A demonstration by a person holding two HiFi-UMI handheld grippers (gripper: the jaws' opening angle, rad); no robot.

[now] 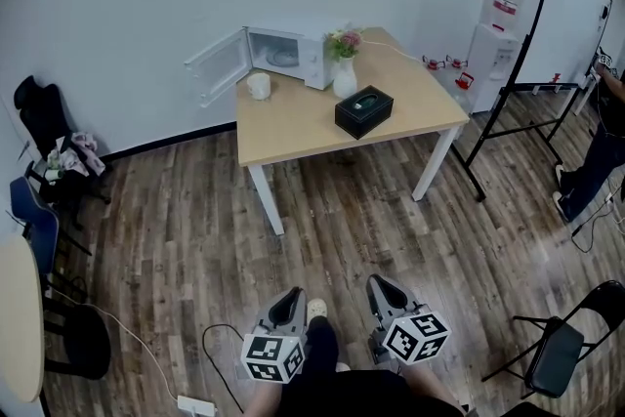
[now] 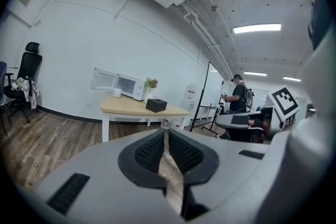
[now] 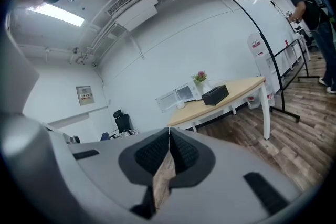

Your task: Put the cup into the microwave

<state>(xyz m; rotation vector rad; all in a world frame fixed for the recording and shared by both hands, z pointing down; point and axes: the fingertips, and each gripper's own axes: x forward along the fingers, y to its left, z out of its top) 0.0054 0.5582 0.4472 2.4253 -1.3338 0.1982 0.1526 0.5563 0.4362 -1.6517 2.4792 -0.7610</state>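
The cup [image 1: 259, 85] stands at the table's [image 1: 293, 127] far left corner, beside the microwave [image 1: 289, 55], whose door is open. Well short of the table, the left gripper [image 1: 290, 296] and right gripper [image 1: 380, 286] are held side by side, pointing toward it and tilted slightly down, each with its jaws closed on nothing.

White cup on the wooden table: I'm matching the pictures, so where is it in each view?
Head view: white cup upper centre, table's left end.
Left gripper view: cup left of centre.
Right gripper view: cup near centre.
Shared landmark: open white microwave beside it.
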